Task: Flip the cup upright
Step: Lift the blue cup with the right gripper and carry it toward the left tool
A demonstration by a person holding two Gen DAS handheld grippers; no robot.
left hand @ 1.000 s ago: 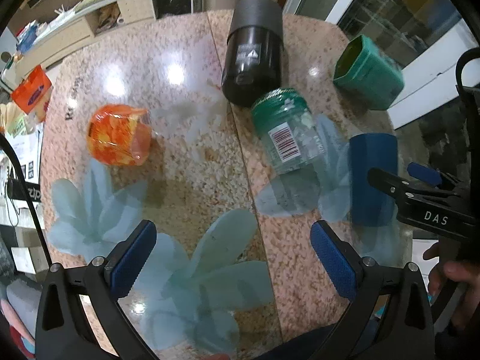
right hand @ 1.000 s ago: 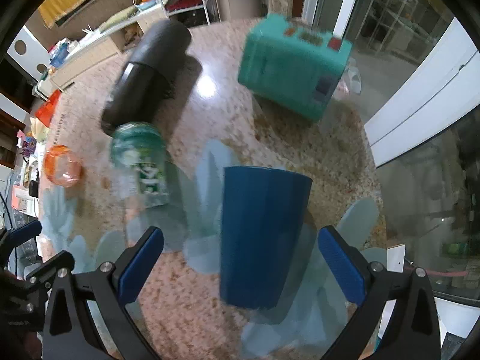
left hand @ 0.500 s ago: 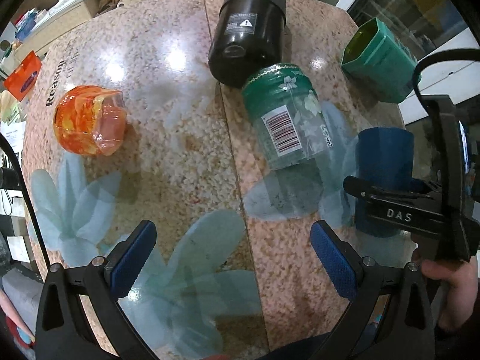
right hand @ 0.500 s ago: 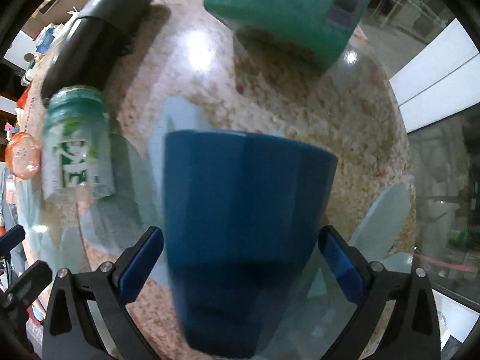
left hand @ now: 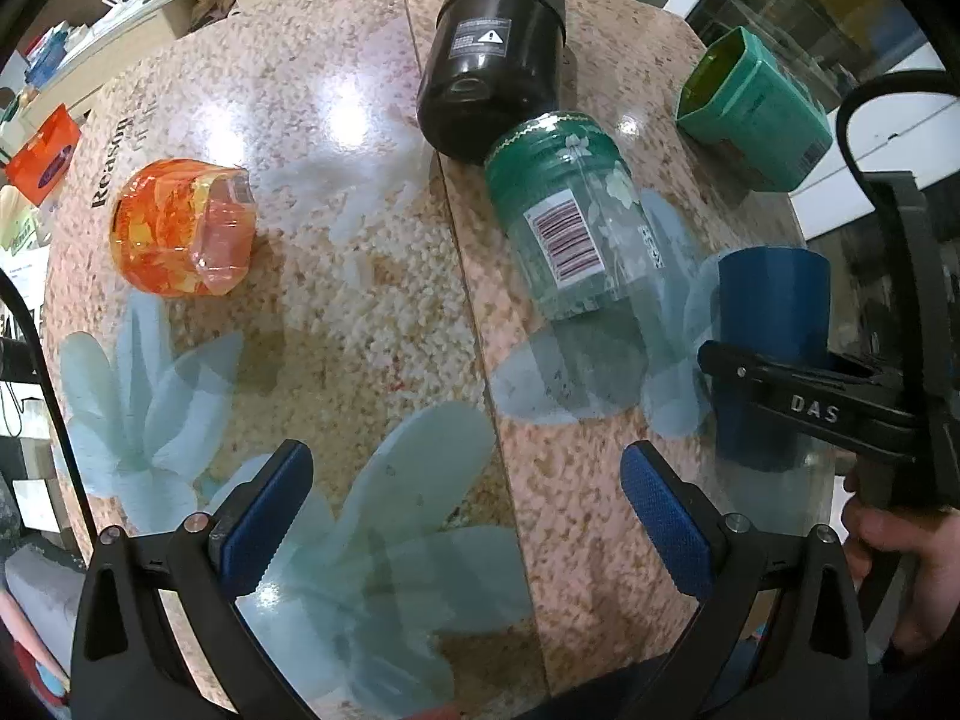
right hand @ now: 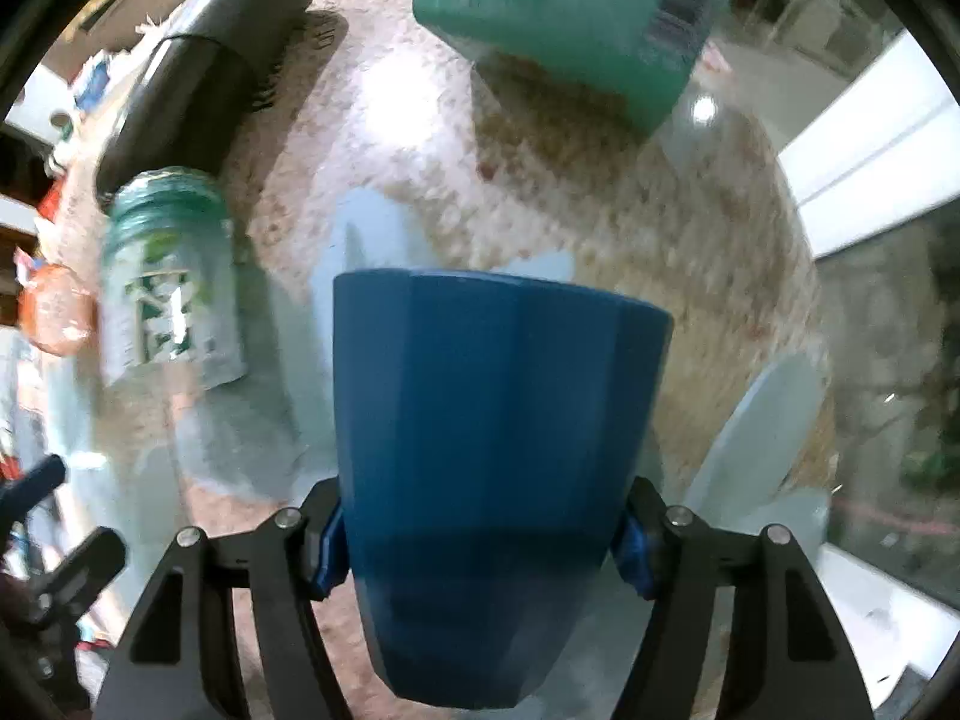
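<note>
On the right side of the speckled bench (left hand: 360, 300), the blue cup (right hand: 498, 456) lies on its side, and the right gripper (right hand: 483, 546) has it. Its jaws are pulled in close, with one blue pad (right hand: 329, 555) pressed on each side of the cup near the wide end, so the cup is squeezed between them. From the left wrist view, the same blue cup (left hand: 774, 324) shows near the bench edge, with the black bar of the right gripper (left hand: 804, 402) crossing over it and a hand (left hand: 900, 564) holding that tool. The left gripper (left hand: 462, 516) hangs over the bench with its jaws wide open and nothing between them, above a pale blue flower print on the bench top. A clear jar with a green lid (left hand: 570, 216) lies on its side just beside the blue cup. Its lid end touches a big black bottle (left hand: 492, 54) that also lies on its side. A green box-shaped cup (left hand: 756, 114) lies farther back on the right. An orange glass cup (left hand: 180, 228) lies on its side on the left, well apart from the rest.
</note>
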